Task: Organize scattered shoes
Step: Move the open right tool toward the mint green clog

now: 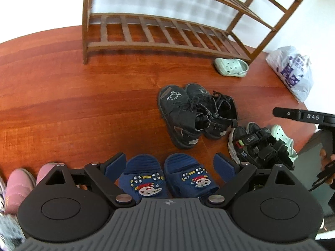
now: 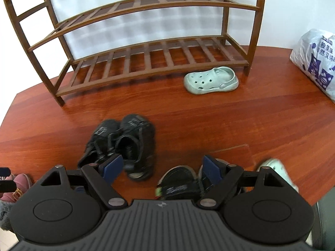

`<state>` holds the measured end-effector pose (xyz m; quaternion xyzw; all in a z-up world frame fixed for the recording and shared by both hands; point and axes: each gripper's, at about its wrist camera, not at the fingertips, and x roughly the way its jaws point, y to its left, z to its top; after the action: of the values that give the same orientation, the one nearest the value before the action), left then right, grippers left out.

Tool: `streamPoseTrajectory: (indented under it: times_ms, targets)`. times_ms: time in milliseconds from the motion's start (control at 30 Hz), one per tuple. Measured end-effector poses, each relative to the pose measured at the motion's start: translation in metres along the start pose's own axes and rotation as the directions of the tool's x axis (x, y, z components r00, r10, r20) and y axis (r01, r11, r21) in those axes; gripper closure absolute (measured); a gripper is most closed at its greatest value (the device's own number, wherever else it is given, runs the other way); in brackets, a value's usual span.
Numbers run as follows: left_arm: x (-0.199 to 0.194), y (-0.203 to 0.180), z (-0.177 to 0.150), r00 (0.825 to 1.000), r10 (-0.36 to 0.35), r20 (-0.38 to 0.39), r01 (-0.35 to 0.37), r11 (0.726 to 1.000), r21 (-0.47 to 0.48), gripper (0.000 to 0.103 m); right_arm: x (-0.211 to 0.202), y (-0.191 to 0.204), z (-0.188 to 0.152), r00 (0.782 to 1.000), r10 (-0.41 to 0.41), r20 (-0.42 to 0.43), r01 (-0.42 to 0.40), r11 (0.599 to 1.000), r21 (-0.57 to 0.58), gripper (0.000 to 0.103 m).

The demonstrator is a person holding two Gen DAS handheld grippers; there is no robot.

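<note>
Here, view by view.
Left wrist, open room: a broad bare stretch of red wooden floor (image 1: 73, 87) lies between the shoes and the wooden shoe rack (image 1: 159, 33), whose bottom slatted shelf is bare.
Left wrist, shoes: blue cartoon slippers (image 1: 165, 177) sit between the fingers of the left gripper (image 1: 169, 165), untouched; black lace-up shoes (image 1: 194, 113) lie beyond; black strap sneakers (image 1: 257, 144) to the right; pink shoes (image 1: 23, 182) at the left edge.
Left wrist, only here: a hand (image 1: 326, 163) at the right edge, carrying the other tool.
Left wrist, pose: angled down at the floor, fingers spread wide, gripping nothing.
Right wrist, edges: a mint clog (image 2: 211, 80) lies just beside the rack's front rail; a plastic bag (image 2: 316, 62) sits by the wall.
Right wrist, only here: the rack's upper shelves, bare.
Right wrist, pose: the right gripper (image 2: 163, 167) tilts down above the sneakers, fingers wide apart, empty.
</note>
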<state>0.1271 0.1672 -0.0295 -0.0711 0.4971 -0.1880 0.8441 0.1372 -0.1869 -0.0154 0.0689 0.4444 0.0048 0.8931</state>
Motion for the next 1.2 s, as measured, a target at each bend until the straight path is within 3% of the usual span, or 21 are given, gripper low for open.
streamPoseTrajectory:
  times_ms: [300,500,900,1200]
  targets:
    - [0.006,-0.047,-0.017,0.992,0.123,0.037,-0.114,0.977,-0.179,0.012,0.025,-0.063,0.028,0.996,0.073,-0.049,-0.077,0.994,-0.072,0.016]
    - [0.010,-0.087,-0.028,0.984,0.164,0.076,-0.137,0.951,-0.277,0.012,0.050,-0.107,0.052,0.991,0.111,-0.075,-0.122,0.977,-0.173,0.016]
    - [0.031,-0.150,-0.038,0.973,0.215,0.086,-0.174,0.925,-0.336,0.012,0.121,-0.152,0.102,0.979,0.169,-0.111,-0.197,0.922,-0.334,0.016]
    - [0.030,-0.172,-0.032,0.965,0.247,0.089,-0.199,0.909,-0.365,0.012,0.181,-0.147,0.132,0.977,0.184,-0.105,-0.211,0.896,-0.392,0.017]
